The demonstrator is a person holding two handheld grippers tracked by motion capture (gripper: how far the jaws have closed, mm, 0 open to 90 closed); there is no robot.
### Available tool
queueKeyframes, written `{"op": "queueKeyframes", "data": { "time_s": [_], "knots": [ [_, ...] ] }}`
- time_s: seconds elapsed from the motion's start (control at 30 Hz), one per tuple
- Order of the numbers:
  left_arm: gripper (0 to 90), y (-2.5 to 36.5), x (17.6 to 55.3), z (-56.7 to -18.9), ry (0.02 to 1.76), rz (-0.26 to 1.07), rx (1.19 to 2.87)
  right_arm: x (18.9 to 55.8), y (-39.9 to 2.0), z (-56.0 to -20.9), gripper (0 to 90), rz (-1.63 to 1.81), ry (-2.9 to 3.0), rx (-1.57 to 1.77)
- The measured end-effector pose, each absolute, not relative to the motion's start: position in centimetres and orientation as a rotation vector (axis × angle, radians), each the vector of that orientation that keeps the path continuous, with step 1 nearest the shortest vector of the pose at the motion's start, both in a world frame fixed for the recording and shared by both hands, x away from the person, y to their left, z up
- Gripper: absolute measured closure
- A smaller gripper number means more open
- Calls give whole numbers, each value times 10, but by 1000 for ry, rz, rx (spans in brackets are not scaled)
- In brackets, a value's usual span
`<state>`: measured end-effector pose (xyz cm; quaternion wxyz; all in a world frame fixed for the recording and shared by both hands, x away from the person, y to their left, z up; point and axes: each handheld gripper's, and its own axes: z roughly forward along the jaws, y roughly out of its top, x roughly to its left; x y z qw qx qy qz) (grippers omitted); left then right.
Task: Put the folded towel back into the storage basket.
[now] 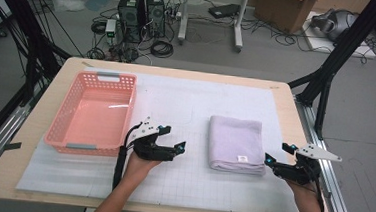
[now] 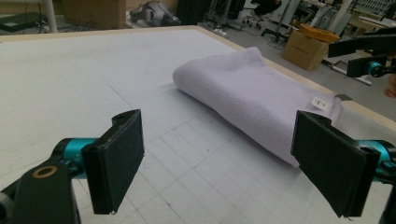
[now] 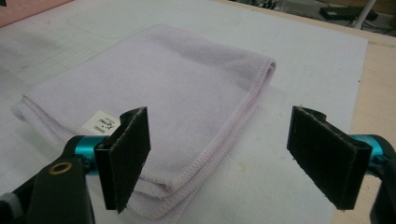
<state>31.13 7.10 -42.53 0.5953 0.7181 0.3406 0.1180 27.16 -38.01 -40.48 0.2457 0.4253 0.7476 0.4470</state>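
High view, left to right: pink basket (image 1: 63, 140), left gripper (image 1: 178, 148) with jaws spread and empty, folded lilac towel (image 1: 237, 143) flat on the mat, right gripper (image 1: 268, 161) released beside it. Soft, light, floppy; best pinched at the stacked near-corner edges (image 3: 205, 161).

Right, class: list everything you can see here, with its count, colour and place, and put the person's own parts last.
towel: one, lilac, folded, on the mat right of centre
label: one, white, on the towel's near edge
basket: one, pink, left part of the mat
mat: one, white, gridded, covering the table
table: one, light wood
computer towers: two, black, on the floor beyond
cardboard box: one, brown, far floor
left gripper: one, black, open, left of the towel
right gripper: one, black, open, at the towel's near right corner
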Motion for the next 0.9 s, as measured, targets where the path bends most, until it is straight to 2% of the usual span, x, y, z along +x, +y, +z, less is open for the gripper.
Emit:
{"op": "queueKeyframes", "data": {
  "time_s": [0.53, 0.9],
  "knots": [
    [188, 62, 318, -424, 812, 255, 1705, 272, -385, -409, 201, 1221, 2043, 1188],
    [192, 40, 336, -417, 849, 200, 1729, 271, -388, -409, 201, 1211, 2038, 1200]
  ]
}}
